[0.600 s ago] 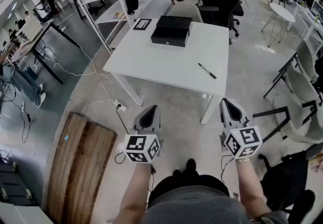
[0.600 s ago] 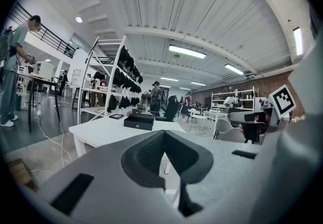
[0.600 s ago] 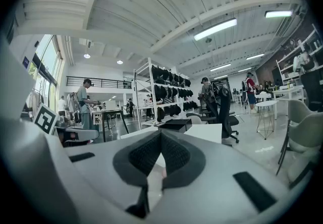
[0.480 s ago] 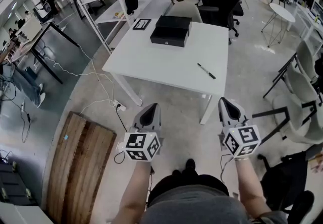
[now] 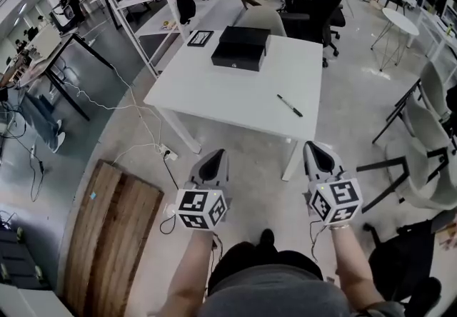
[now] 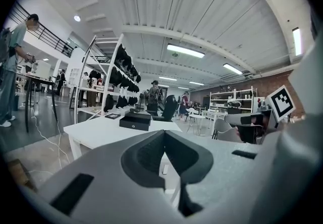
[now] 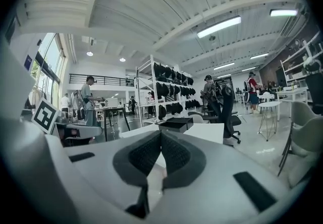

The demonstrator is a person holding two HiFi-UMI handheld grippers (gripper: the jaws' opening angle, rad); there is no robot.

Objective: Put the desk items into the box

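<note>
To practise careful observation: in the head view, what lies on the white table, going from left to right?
flat black card → black box → marker pen

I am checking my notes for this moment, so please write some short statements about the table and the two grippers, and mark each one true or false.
1. The pen lies on the white table, apart from the black box. True.
2. The left gripper holds the pen. False: its jaws are together with nothing between them.
3. The right gripper has its jaws together and is empty. True.
4. The black box stands on the floor. False: it stands on the table, toward the far edge.
5. Both grippers hang over the tabletop. False: they are short of its near edge, above the floor.
</note>
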